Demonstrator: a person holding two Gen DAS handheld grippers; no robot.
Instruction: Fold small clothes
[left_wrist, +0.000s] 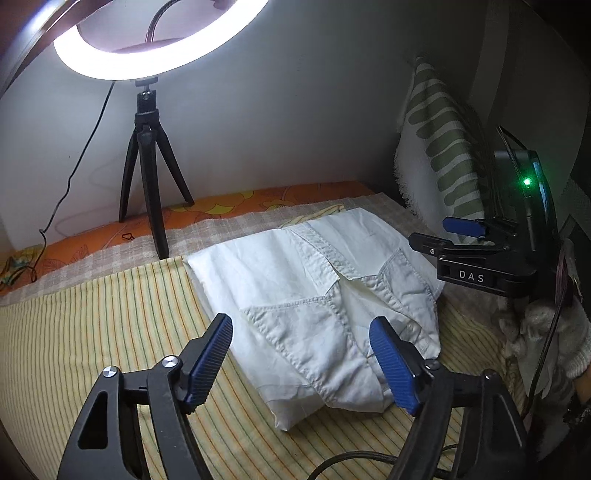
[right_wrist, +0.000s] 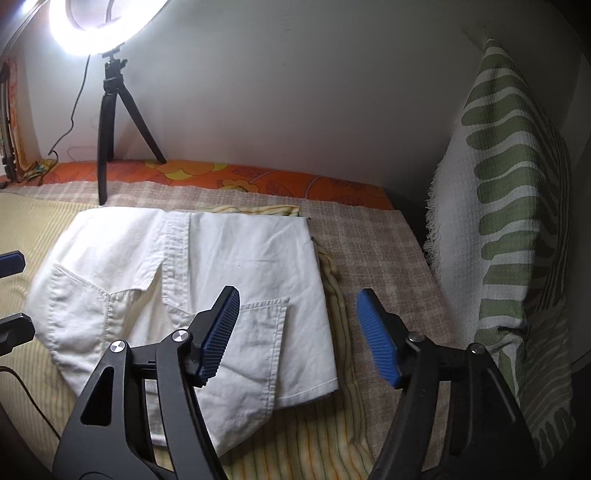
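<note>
A white folded garment (left_wrist: 295, 280) with stitched pockets lies flat on the yellow striped cloth (left_wrist: 92, 325). My left gripper (left_wrist: 301, 332) stands open over the garment's near edge, and its blue pads do not press the fabric. In the right wrist view the garment (right_wrist: 147, 266) fills the left half. My right gripper (right_wrist: 298, 301) is open above the garment's right near corner, one pad over the cloth and the other past its edge. The right gripper (left_wrist: 439, 233) also shows at the garment's far right side, held by a gloved hand (left_wrist: 554, 332).
A ring light on a black tripod (left_wrist: 147, 177) stands at the back left by the wall, its cable trailing left. A green-and-white patterned pillow (right_wrist: 498, 221) leans at the right. A checked cloth (right_wrist: 369, 251) and an orange floral sheet (right_wrist: 258, 181) lie behind the garment.
</note>
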